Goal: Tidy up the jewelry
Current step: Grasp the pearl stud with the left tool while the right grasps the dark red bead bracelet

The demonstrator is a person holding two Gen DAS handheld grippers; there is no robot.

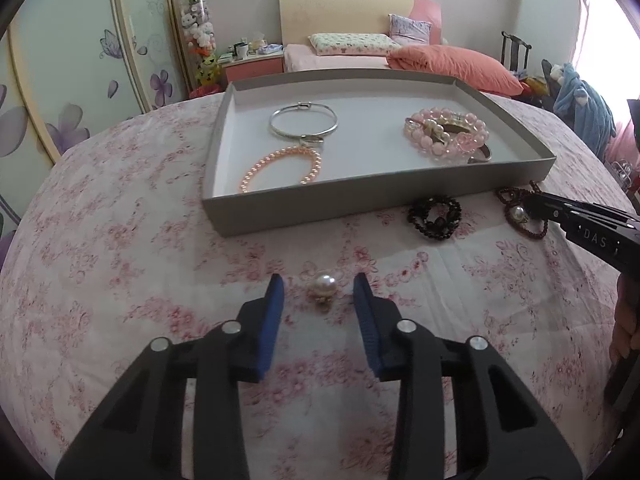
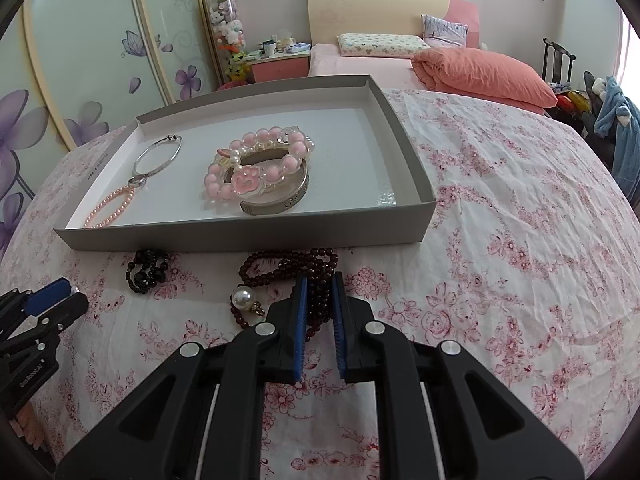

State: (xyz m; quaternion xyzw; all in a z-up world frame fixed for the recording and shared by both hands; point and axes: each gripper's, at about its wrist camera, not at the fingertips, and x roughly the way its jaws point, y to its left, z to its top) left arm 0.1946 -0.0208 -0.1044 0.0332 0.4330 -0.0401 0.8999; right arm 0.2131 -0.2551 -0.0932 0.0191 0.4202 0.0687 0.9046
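Observation:
A small pearl piece with a gold base (image 1: 324,286) lies on the floral cloth between the blue pads of my left gripper (image 1: 319,282). The pads stand a little apart from it on both sides, so the gripper is open. My right gripper (image 2: 320,280) is shut on a strand of the dark red bead necklace (image 2: 288,260), which carries a white pearl (image 2: 242,297) and lies just in front of the grey tray (image 2: 240,236). In the left wrist view the right gripper (image 1: 538,200) reaches in over that necklace (image 1: 520,216).
The tray (image 1: 360,204) holds a silver bangle (image 1: 303,120), a ring (image 1: 312,141), a pink pearl bracelet (image 1: 280,170) and piled pink bead bracelets (image 1: 448,132). A black bead bracelet (image 1: 434,216) lies on the cloth before it. A bed (image 1: 360,60) stands behind.

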